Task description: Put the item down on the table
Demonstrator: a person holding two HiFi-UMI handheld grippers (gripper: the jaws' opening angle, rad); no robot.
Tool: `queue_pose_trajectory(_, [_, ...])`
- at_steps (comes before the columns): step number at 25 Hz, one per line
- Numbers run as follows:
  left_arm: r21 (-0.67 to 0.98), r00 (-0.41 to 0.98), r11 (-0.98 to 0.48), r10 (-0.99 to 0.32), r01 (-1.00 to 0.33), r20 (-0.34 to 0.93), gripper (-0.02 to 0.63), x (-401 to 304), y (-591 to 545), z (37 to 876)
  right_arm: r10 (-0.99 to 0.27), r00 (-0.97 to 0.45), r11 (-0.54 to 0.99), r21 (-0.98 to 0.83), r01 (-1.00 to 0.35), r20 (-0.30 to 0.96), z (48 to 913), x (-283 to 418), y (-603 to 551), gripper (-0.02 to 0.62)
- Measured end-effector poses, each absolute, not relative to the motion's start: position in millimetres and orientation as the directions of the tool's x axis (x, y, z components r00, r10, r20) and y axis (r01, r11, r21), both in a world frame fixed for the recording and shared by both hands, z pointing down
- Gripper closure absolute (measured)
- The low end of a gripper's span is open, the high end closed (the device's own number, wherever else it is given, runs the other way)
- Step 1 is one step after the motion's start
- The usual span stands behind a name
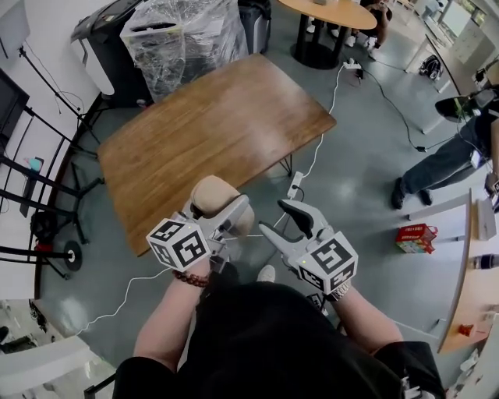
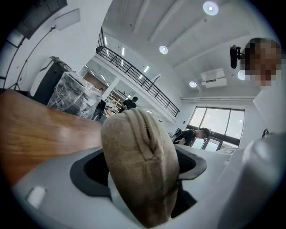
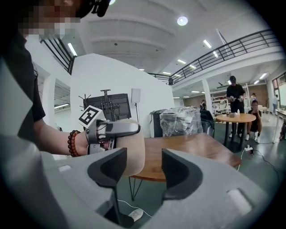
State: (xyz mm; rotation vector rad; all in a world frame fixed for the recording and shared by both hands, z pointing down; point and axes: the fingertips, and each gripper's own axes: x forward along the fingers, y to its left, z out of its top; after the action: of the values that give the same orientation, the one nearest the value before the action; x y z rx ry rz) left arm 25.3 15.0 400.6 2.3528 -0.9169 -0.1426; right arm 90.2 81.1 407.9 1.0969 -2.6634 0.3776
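A beige, rounded zip pouch (image 1: 212, 195) is clamped in my left gripper (image 1: 226, 210), just off the near edge of the wooden table (image 1: 218, 117) and above the floor. In the left gripper view the pouch (image 2: 140, 165) fills the gap between the jaws, zip facing the camera, with the table top (image 2: 40, 129) to its left. My right gripper (image 1: 274, 217) is beside it on the right, open with nothing between its jaws. The right gripper view (image 3: 144, 172) shows the pouch (image 3: 134, 152) ahead and left, apart from its pads.
A plastic-wrapped bundle (image 1: 183, 35) stands behind the table, with a round table (image 1: 327, 12) farther back. A power strip (image 1: 295, 185) and cables lie on the floor. Stands (image 1: 47, 195) line the left wall. A person (image 1: 452, 156) and a red box (image 1: 415, 236) are at the right.
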Motion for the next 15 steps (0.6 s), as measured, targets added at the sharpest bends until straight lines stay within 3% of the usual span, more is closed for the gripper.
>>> queue_pose_trajectory(15, [0.678,0.748,-0.524,-0.661,-0.516,0.058,0.169,7,-75,405,-0.554,-0.763,0.77,-0.144,-0.622,0.334,411,35,-4,0.225])
